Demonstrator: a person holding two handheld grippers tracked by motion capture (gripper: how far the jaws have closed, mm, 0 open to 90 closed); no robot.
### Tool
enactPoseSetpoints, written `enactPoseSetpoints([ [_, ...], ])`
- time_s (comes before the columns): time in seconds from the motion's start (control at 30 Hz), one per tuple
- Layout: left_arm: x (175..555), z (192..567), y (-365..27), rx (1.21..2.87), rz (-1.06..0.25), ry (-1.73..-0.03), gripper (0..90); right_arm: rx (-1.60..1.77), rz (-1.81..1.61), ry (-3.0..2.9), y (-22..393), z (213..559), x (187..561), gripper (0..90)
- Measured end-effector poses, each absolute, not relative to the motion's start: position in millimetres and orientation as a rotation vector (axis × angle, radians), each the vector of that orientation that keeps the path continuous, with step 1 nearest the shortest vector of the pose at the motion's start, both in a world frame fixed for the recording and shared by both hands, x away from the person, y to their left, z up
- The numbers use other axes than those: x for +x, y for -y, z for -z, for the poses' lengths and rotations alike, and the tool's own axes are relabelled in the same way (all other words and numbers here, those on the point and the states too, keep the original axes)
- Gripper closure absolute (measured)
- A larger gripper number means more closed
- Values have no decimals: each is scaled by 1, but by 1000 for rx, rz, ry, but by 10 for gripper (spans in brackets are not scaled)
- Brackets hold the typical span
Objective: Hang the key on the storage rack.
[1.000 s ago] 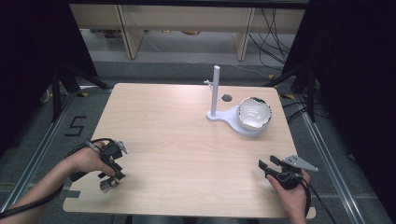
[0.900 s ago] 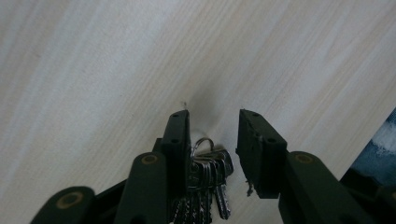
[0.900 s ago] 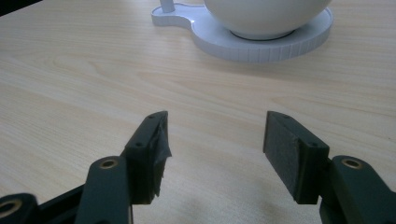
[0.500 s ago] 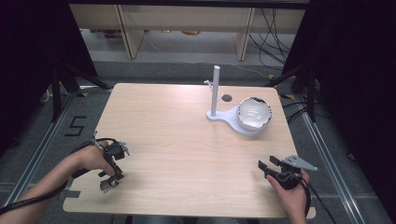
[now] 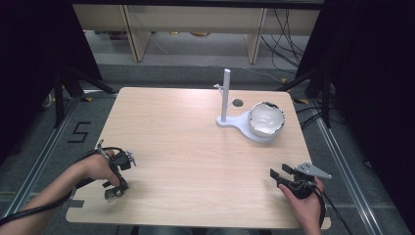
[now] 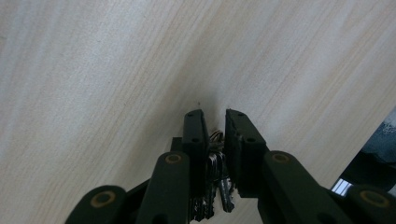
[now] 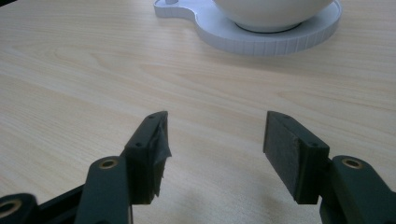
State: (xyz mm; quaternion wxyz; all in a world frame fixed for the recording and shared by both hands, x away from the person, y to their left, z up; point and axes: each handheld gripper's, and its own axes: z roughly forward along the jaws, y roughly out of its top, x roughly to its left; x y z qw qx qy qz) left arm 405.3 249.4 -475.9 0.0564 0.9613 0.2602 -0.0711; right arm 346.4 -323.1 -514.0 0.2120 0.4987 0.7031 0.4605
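**Left gripper closes on bunch of keys at desk's near corner**

Since the frame a second earlier, the left gripper (image 5: 113, 188) has drawn its jaws in while both hands have kept their places, and the small bunch of silver metal keys (image 6: 216, 179) now sits between the two black pads. The jaws have just been closing; in the left gripper view they stand nearly together with only a narrow gap, the keys wedged in it and the pads pressing on them from both sides.

The rectangular pale wooden desk (image 5: 186, 147) carries everything else. On its far right side lies a flat white plastic stand (image 5: 234, 122) with a thin upright post, and on the round end of that stand rests a white ceramic bowl (image 5: 266, 119), upright. A small dark round hole (image 5: 238, 103) marks the desk surface just behind the post.

The person's left hand (image 5: 95, 166) points its gripper down at the desk near the front left corner, where the keys are, well apart from the stand. The right hand (image 5: 303, 205) rests at the front right edge; the right gripper (image 5: 279, 175) faces the bowl with its jaws spread wide and nothing between them.
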Motion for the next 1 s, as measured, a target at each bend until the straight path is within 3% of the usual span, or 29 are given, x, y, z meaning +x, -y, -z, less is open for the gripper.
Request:
enactPoseSetpoints([
  [0.27,403,480,-247,2942,235,-748,803,1427,-1286,-1959,321,513,345,413],
  [0.53,400,480,-245,2980,228,-665,882,1419,-1265,-1969,321,513,345,413],
  [1.0,400,475,-253,2930,204,-720,888,1374,-1247,-1990,323,514,348,412],
])
